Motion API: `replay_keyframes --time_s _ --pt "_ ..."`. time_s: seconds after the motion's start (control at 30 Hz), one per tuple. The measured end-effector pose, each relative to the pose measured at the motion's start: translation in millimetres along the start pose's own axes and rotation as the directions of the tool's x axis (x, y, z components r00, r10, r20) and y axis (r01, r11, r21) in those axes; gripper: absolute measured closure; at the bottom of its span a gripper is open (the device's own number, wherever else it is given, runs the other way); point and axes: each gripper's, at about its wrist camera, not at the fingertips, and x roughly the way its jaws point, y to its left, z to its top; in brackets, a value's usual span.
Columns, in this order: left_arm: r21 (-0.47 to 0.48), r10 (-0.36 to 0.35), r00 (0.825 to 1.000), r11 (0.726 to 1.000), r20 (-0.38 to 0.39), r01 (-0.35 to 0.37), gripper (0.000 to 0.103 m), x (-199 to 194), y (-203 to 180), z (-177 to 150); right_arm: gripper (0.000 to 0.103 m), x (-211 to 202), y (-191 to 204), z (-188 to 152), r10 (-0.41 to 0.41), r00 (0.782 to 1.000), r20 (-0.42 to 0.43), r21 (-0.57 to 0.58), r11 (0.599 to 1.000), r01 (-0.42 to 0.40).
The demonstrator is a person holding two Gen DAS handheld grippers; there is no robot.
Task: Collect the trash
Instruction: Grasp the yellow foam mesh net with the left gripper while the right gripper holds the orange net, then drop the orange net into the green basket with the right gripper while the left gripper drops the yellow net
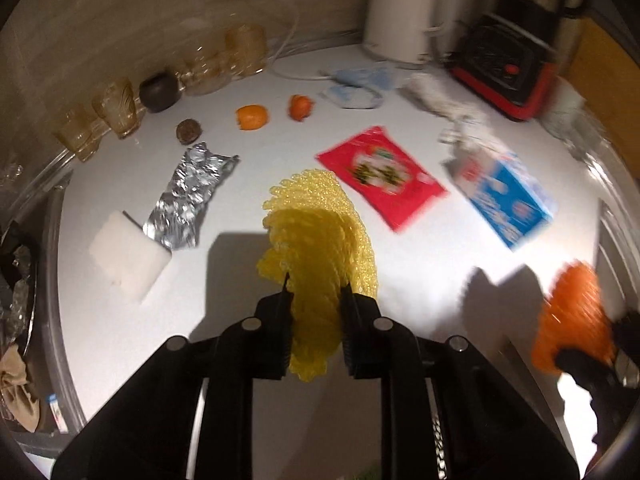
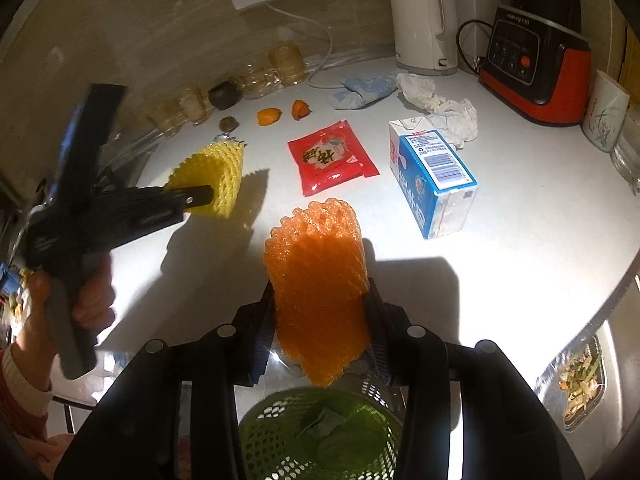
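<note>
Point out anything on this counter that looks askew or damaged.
The blue milk carton lies tipped on its side with its top torn open, beside crumpled tissues. A crushed foil wrapper sprawls nearer the glasses.

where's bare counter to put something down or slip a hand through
Free: the white countertop right of the blue-and-white milk carton, and the lit strip in front of the red snack packet. Crowded: the back row by the amber glasses and crumpled white tissue.
</note>
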Motion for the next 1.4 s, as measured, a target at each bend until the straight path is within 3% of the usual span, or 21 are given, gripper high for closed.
replay_keyframes --time_s 0.27,0.47,0.67,0.77,0.9,0.97,1.13,1.4 --pt "0.058 -0.144 0.99 0.988 -0.007 0.144 0.084 -65.8 -45.9 -71.2 0.061 -49.5 7.4 -59.5 -0.007 0.999 -0.032 -0.056 0.998 0.005" --pt "0.074 -0.168 0.984 0.982 -0.057 0.172 0.084 -82.6 -77.8 -127.3 0.061 -61.9 13.1 -118.7 0.003 0.993 -0.117 -0.076 0.997 -0.012" --pt "0.083 -0.164 0.983 0.982 -0.085 0.171 0.084 -87.5 -95.6 -163.4 0.061 -46.8 12.8 -163.5 0.005 0.983 -0.186 -0.091 0.996 -0.023" --pt "0.09 -0.159 0.983 0.982 -0.093 0.167 0.084 -87.7 -100.2 -170.0 0.058 -35.8 10.7 -172.4 0.002 0.982 -0.187 -0.095 0.995 -0.02" --pt "0.109 -0.141 0.984 0.982 -0.113 0.154 0.084 -83.8 -102.9 -174.4 0.039 -19.3 9.5 -182.1 -0.006 0.98 -0.197 -0.098 0.995 -0.014" --pt "0.115 -0.139 0.982 0.981 -0.124 0.154 0.084 -81.2 -103.8 -176.5 0.036 -13.3 8.5 -185.9 -0.008 0.977 -0.212 -0.088 0.996 -0.011" --pt "0.124 -0.142 0.979 0.979 -0.144 0.16 0.084 -74.9 -105.5 -178.7 0.016 -23.8 6.1 -186.4 0.003 0.982 -0.191 -0.068 0.998 -0.017" --pt "0.124 -0.155 0.973 0.976 -0.169 0.177 0.084 -65.3 -106.6 -181.8 0.015 -43.5 -3.5 -175.0 0.001 0.988 -0.152 -0.022 1.0 -0.004"
